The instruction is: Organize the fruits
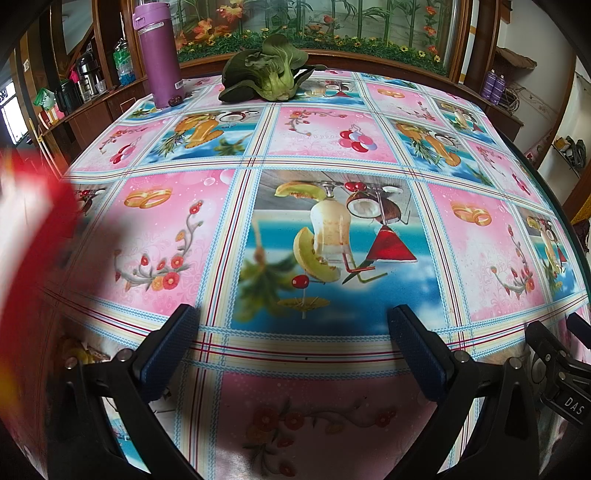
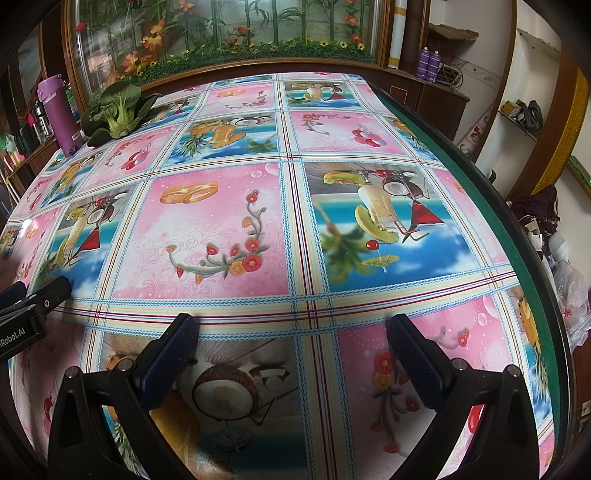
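My left gripper hovers open over the near part of the table with nothing between its blue-padded fingers. My right gripper is open and empty too, just to its right; its black body shows at the left wrist view's edge. A small dark red fruit lies at the foot of a purple flask at the far left. A large blurred red shape fills the left edge, too close to identify. All other fruits in sight are prints on the tablecloth.
A green bok choy lies at the far edge beside the flask. The table's green rim curves down the right side. Behind stand a wooden cabinet with artificial flowers and cluttered shelves.
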Demonstrator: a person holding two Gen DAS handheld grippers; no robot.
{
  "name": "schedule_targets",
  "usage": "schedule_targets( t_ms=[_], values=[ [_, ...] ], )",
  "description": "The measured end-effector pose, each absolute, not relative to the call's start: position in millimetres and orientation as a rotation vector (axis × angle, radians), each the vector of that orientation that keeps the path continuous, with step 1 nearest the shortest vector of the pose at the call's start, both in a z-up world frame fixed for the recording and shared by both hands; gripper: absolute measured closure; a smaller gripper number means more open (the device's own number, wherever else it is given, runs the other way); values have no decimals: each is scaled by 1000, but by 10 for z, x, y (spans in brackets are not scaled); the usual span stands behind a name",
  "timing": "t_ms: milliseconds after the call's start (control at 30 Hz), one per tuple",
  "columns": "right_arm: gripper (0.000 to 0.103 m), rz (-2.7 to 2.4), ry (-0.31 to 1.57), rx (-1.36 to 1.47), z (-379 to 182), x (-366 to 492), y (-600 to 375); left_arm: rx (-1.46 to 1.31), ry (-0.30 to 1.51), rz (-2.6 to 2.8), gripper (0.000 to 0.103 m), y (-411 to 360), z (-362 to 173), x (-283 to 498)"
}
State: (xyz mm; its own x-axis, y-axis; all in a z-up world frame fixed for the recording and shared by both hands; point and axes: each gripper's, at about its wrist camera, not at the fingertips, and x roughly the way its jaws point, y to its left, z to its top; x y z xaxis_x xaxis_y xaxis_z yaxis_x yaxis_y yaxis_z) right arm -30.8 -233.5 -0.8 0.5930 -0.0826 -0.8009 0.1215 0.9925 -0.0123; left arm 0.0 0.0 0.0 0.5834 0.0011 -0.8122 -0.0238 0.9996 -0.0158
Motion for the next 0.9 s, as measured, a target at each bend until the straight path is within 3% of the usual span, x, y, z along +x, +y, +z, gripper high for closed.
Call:
schedule_targets(
  t_ms=[900],
  values=[
    [0, -119, 928, 45, -11, -300, -2339, -26, 948, 14, 0, 12, 13, -16]
  ],
)
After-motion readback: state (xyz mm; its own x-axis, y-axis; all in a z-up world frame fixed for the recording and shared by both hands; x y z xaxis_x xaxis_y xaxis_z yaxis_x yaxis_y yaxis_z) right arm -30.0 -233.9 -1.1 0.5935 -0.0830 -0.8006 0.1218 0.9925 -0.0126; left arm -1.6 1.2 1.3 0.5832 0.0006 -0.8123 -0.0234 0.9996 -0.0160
